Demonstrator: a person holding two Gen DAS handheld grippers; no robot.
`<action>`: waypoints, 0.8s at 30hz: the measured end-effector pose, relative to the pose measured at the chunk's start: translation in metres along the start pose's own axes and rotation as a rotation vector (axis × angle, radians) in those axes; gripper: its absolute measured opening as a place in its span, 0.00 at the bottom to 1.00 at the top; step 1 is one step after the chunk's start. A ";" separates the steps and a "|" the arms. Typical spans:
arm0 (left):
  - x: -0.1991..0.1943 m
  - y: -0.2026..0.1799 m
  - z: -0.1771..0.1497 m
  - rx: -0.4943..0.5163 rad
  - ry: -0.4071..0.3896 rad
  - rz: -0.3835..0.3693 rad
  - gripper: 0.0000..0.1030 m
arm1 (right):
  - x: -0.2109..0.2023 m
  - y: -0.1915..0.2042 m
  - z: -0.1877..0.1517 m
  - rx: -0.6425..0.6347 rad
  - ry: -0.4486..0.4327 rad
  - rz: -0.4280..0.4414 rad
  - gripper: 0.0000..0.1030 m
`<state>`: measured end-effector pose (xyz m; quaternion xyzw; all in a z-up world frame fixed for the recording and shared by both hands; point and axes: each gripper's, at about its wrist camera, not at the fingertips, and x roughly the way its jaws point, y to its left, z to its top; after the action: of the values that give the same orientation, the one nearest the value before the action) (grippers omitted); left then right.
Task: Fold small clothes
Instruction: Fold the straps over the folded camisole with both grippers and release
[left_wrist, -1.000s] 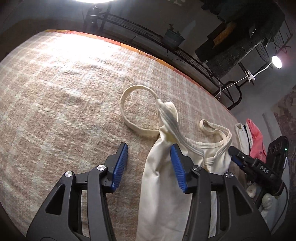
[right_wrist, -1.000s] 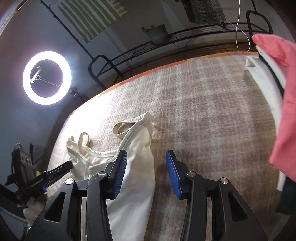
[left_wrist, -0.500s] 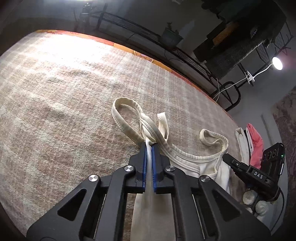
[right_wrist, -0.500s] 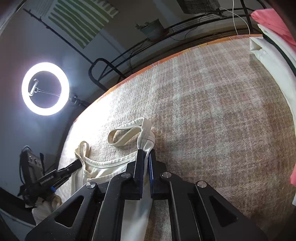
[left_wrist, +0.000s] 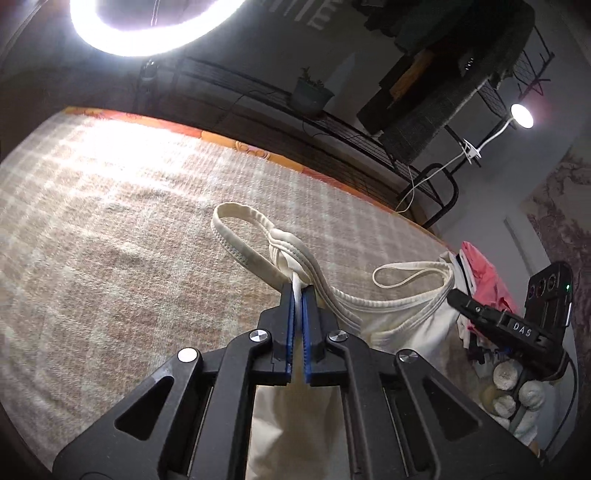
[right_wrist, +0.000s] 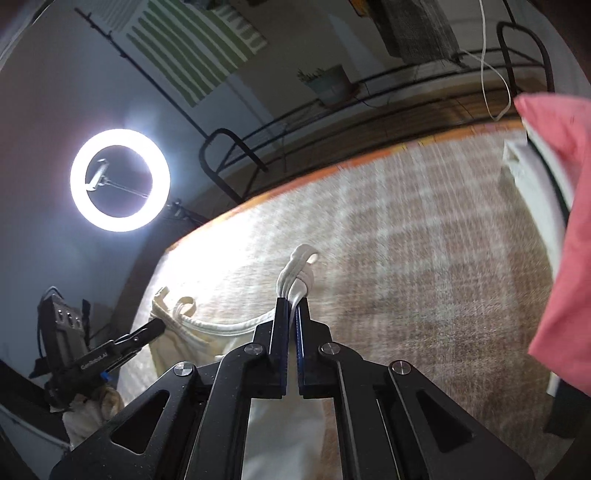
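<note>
While the left gripper pinches one shoulder of the cream tank top, the right gripper pinches the other, each pair of blue pads pressed onto bunched fabric. Between them the neckline sags, and the body hangs below toward 6 o'clock over the plaid blanket. In the left view a strap loop sticks out at 11 o'clock from the grip. A pink garment sits at 3 o'clock in the right view.
</note>
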<state>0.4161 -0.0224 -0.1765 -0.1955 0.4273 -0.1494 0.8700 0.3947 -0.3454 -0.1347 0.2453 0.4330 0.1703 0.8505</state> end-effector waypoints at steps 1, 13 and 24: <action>-0.008 -0.003 -0.001 0.007 -0.001 -0.004 0.01 | -0.005 0.005 0.000 -0.011 -0.003 -0.002 0.02; -0.094 -0.032 -0.037 0.114 -0.038 0.000 0.01 | -0.078 0.055 -0.029 -0.150 -0.026 -0.037 0.02; -0.136 -0.023 -0.127 0.160 0.021 0.020 0.01 | -0.122 0.081 -0.103 -0.200 0.005 -0.090 0.02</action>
<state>0.2320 -0.0115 -0.1436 -0.1197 0.4249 -0.1764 0.8798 0.2344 -0.3129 -0.0614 0.1392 0.4267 0.1749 0.8763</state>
